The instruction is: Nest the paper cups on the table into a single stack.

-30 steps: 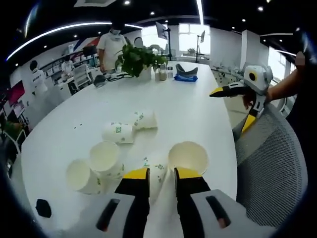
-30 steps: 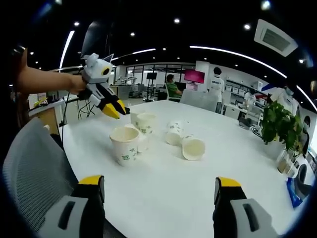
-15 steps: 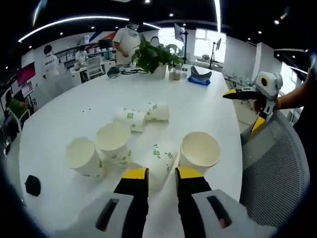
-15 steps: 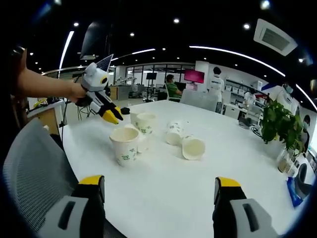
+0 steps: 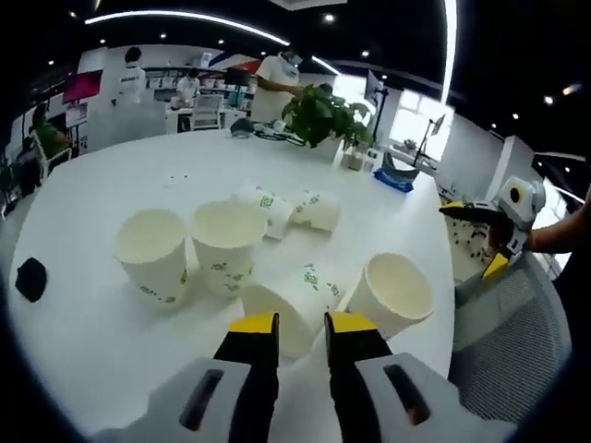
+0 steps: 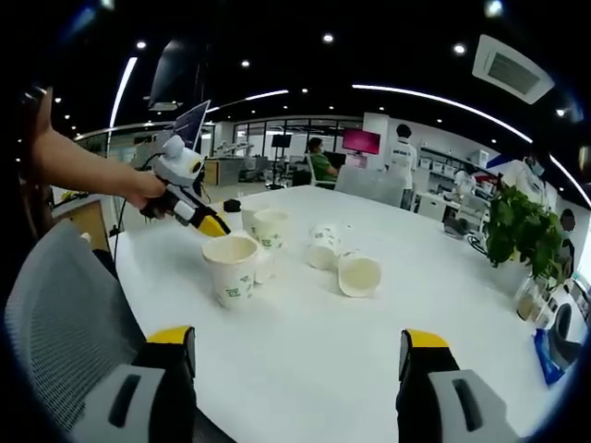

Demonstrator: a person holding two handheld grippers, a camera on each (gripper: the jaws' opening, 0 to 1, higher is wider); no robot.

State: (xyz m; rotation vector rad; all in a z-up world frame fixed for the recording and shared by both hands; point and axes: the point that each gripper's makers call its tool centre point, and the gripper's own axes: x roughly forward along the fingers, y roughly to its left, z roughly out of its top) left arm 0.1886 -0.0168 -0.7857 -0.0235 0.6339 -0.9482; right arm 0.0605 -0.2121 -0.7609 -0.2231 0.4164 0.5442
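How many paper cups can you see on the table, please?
6: two upright cups at left, one upright at right, one on its side by the left gripper, two lying farther back.

An open office with a dark ceiling (image 6: 277, 55), small round lamps and long light strips (image 5: 185, 18). A large white table (image 6: 369, 323), a grey mesh chair (image 6: 65, 305), a green plant (image 5: 323, 111), bright windows (image 5: 406, 115) behind
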